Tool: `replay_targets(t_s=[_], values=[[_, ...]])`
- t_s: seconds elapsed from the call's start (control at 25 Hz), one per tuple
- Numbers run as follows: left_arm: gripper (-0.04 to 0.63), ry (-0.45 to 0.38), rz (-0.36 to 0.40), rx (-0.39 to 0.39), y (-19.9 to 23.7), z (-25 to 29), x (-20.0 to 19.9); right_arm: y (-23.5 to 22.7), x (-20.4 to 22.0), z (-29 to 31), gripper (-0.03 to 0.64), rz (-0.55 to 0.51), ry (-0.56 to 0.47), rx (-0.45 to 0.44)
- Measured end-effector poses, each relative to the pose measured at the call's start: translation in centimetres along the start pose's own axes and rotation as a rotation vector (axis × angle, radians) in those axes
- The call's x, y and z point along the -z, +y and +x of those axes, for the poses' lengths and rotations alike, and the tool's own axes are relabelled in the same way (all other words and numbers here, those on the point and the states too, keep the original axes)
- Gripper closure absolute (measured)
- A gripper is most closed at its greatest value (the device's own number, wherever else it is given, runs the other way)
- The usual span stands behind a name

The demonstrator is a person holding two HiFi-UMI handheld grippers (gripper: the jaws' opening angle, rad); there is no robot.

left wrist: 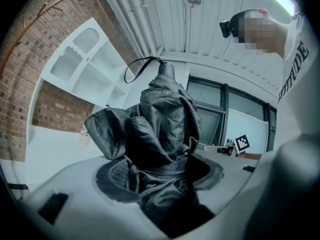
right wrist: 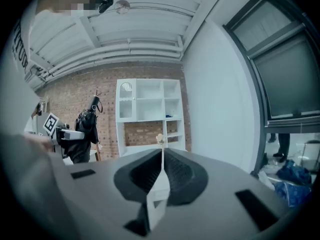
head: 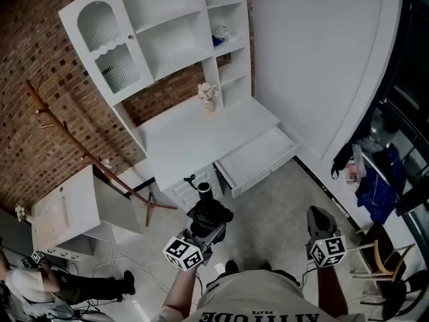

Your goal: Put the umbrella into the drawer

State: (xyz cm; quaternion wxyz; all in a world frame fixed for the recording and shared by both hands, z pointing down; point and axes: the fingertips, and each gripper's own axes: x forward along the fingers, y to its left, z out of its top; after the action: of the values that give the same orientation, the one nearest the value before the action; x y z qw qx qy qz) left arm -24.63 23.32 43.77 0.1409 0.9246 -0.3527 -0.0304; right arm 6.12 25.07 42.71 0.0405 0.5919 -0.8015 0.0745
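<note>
A folded black umbrella [head: 209, 208] with a wrist strap stands upright in my left gripper [head: 206, 221], in front of the white desk [head: 194, 136]. In the left gripper view the crumpled umbrella fabric [left wrist: 160, 124] fills the gap between the jaws, and my left gripper [left wrist: 160, 170] is shut on it. The desk's drawer [head: 258, 156] is pulled out and open, ahead and to the right of the umbrella. My right gripper [head: 320, 221] hangs lower right, apart from the desk. Its jaws are shut with nothing between them [right wrist: 162, 156]. The right gripper view catches the umbrella [right wrist: 87, 126] at its left.
A white shelf hutch [head: 167, 32] tops the desk, with a small flower vase [head: 208, 96] on the desktop. A wooden coat stand [head: 74, 143] and a low white cabinet [head: 67, 210] stand to the left. A chair [head: 382, 253] and hanging clothes [head: 375, 180] are at the right.
</note>
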Motion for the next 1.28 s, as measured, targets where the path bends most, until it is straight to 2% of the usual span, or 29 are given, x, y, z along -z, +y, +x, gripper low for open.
replay_targets(t_s=[0.48,1.28], values=[[0.33,0.006,0.002,-0.019,-1.2,0.4,0.5,-1.4,0.7,-0.3,0.581,0.029,0.013,-0.005],[0.33,-0.011,-0.023,-0.122,-7.8,3.2,3.5,-7.0,2.8,-3.1,0.581,0.023,0.062,-0.12]])
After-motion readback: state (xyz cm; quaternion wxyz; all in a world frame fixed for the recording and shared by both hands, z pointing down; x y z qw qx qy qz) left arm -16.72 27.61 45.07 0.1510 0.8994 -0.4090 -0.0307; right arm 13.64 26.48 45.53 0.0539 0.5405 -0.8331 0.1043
